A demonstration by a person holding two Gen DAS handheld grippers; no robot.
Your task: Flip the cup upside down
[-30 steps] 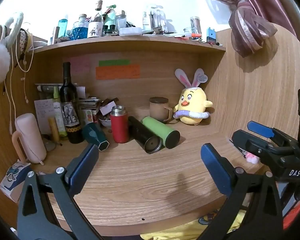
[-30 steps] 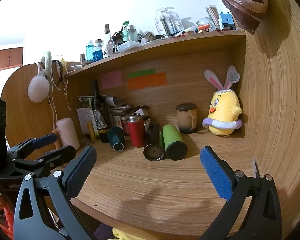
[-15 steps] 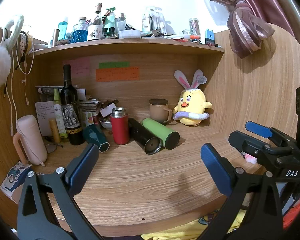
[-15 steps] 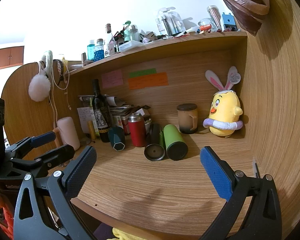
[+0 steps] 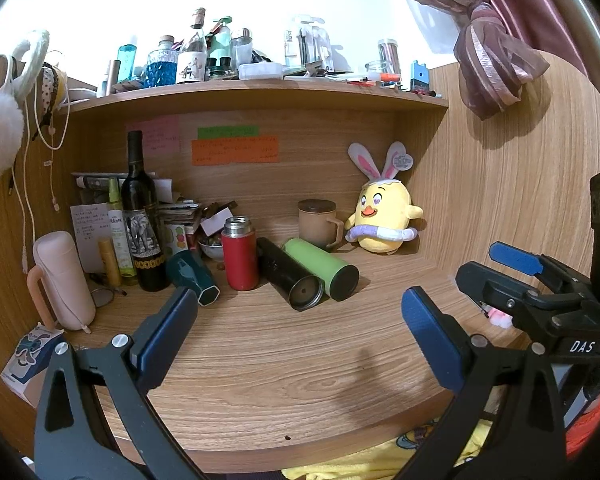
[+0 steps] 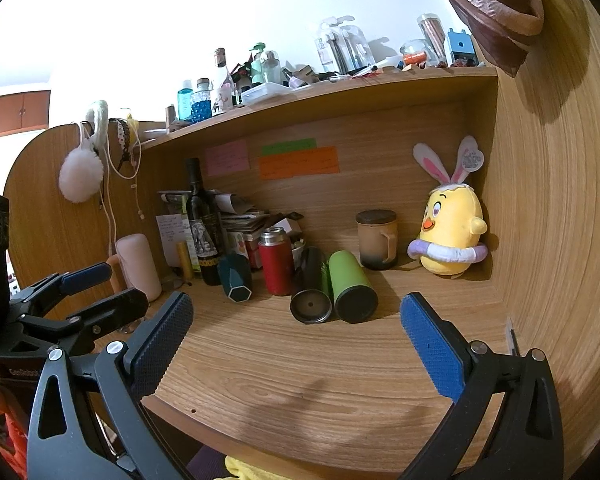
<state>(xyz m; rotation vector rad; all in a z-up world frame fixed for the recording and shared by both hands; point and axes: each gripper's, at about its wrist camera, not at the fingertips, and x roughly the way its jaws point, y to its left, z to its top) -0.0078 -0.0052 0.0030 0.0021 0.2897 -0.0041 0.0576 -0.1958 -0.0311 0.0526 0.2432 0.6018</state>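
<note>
Several cups stand or lie at the back of the wooden desk (image 5: 284, 364). A red flask (image 5: 240, 253) (image 6: 276, 262) stands upright. A black tumbler (image 5: 290, 274) (image 6: 311, 288), a green tumbler (image 5: 322, 263) (image 6: 350, 284) and a teal faceted cup (image 5: 192, 276) (image 6: 236, 278) lie on their sides. A brown lidded mug (image 5: 316, 224) (image 6: 376, 239) stands upright behind them. My left gripper (image 5: 296, 328) is open and empty over the desk's front. My right gripper (image 6: 296, 334) is open and empty, also short of the cups; it shows in the left wrist view (image 5: 500, 272).
A yellow plush chick (image 5: 384, 220) sits at the back right corner. A wine bottle (image 5: 142, 216), a pink jug (image 5: 62, 280), papers and small bottles crowd the back left. A shelf (image 5: 260, 92) with bottles hangs overhead. A wooden side wall (image 6: 556, 240) closes the right.
Both grippers have crept slightly forward towards the cups and stay open. Nothing on the desk has moved.
</note>
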